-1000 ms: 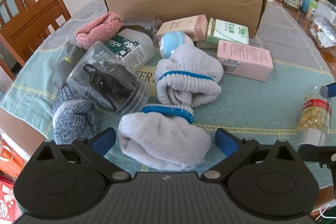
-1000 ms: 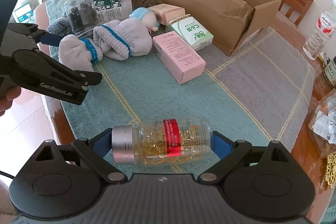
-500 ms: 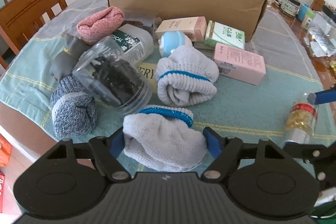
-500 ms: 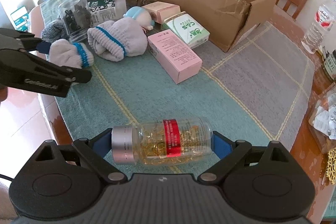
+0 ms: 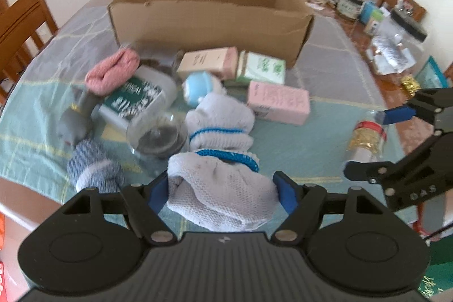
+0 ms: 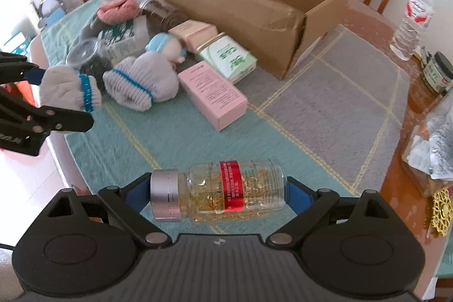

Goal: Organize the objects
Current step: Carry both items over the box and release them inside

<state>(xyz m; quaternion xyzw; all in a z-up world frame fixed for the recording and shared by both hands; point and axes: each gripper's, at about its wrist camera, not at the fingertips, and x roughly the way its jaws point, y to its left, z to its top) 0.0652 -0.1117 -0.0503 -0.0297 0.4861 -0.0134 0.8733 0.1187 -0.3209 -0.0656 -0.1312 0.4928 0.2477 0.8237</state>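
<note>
From my left wrist, my left gripper (image 5: pixel 220 190) is clamped on a white sock (image 5: pixel 218 188), its blue cuff facing the cardboard box (image 5: pixel 209 16). From my right wrist, my right gripper (image 6: pixel 219 193) pinches the capsule bottle (image 6: pixel 218 193) end to end, lying crosswise, silver cap leftward, above the tablecloth (image 6: pixel 325 109).

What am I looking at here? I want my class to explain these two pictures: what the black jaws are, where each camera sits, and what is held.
No robot: a person holds a clamp tool in each hand, each with a camera looking along its jaws. The left gripper is closed on a white sock. The right gripper grips a capsule bottle end to end. On the tablecloth lie more socks, small boxes, jars and an open carton.
</note>
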